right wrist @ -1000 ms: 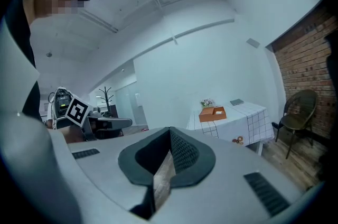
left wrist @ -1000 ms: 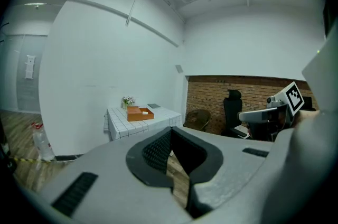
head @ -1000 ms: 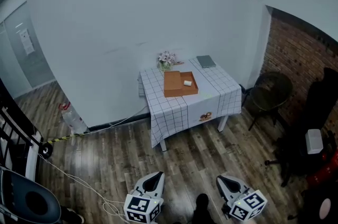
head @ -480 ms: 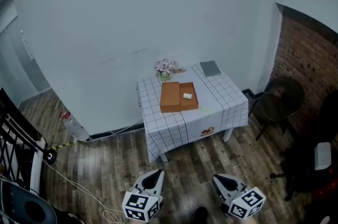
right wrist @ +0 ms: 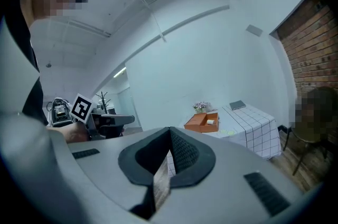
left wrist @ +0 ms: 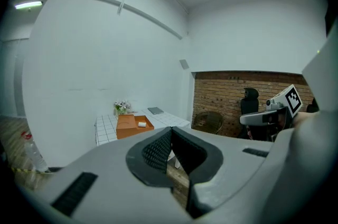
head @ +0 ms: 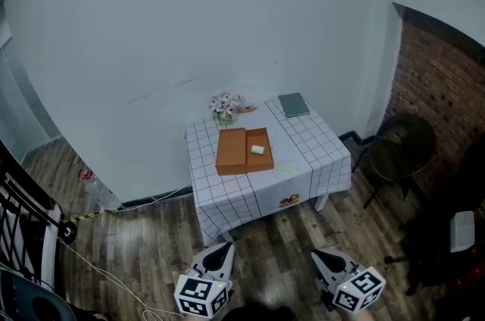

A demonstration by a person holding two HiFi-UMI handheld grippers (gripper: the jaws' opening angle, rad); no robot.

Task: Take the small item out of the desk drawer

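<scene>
Both grippers hang low over the wooden floor [head: 151,236], well short of the counter [head: 307,153]. The left gripper [head: 222,250] has its jaws pressed together with nothing between them, and so does the right gripper [head: 317,257]. On the checked cloth at the far side lies an orange drawer [head: 231,151], open-topped, with the small white item [head: 258,150] resting in its right half. Behind the drawer stand flowers [head: 223,106]; a dark notebook [head: 293,104] lies at the far right corner.
</scene>
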